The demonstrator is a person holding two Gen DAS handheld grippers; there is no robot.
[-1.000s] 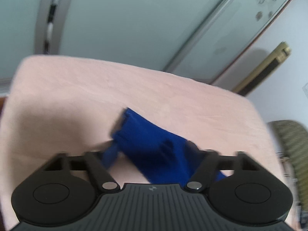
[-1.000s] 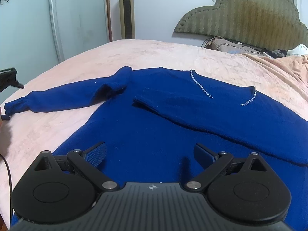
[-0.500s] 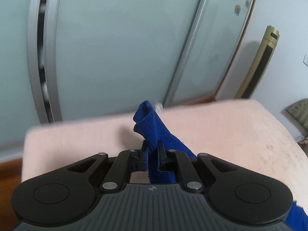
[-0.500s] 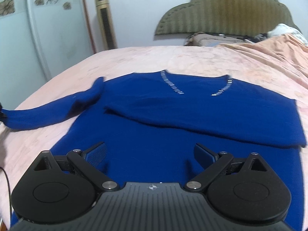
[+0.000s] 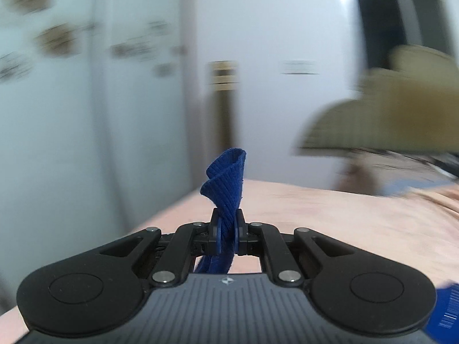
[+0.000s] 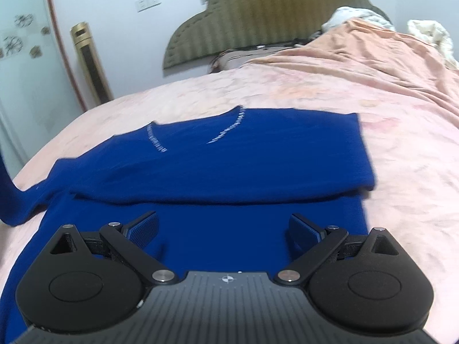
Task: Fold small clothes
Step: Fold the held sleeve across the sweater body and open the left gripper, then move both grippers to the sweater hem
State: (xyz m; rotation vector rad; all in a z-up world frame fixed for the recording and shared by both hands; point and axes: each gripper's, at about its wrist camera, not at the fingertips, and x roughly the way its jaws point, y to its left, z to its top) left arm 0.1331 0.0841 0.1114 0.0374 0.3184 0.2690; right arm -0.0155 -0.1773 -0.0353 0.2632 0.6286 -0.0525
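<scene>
The left gripper [image 5: 226, 230] pinches the blue sleeve cuff [image 5: 225, 185], mid-frame (room behind is blurry). The blue sweater [image 6: 229, 166] lies mid-frame on the pink bed [image 6: 401, 132], right sleeve already folded in. The right gripper [image 6: 223, 228] hovers wide, empty. Left sleeve still needs folding.

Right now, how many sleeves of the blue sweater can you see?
2. One sleeve lies folded across the sweater; the other's cuff is pinched in the left gripper, lifted off the bed.
</scene>
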